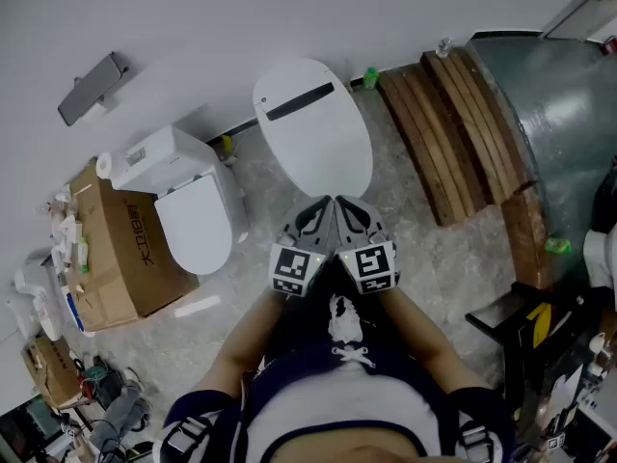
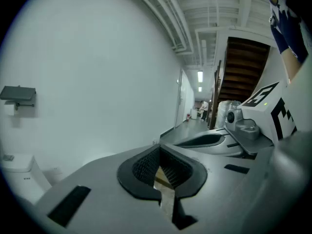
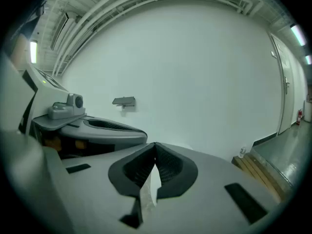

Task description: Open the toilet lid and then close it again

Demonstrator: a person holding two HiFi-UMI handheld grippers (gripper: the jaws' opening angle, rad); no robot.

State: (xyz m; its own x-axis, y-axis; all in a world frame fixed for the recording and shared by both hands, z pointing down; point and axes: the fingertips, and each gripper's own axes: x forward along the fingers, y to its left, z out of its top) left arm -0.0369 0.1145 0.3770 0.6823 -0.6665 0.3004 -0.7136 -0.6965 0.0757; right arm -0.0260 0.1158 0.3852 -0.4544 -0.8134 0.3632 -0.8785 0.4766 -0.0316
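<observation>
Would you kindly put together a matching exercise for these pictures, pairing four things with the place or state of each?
Things:
1. toilet lid
2. cardboard box
3. wooden planks
4. left gripper

Places or states:
A. lying side by side at the head view's right
B. shut, with nothing between its jaws
C. down, closed over the bowl
D. at the far left, beside a smaller toilet

Pairs: 1-C, 2-D, 3-A, 4-B.
</observation>
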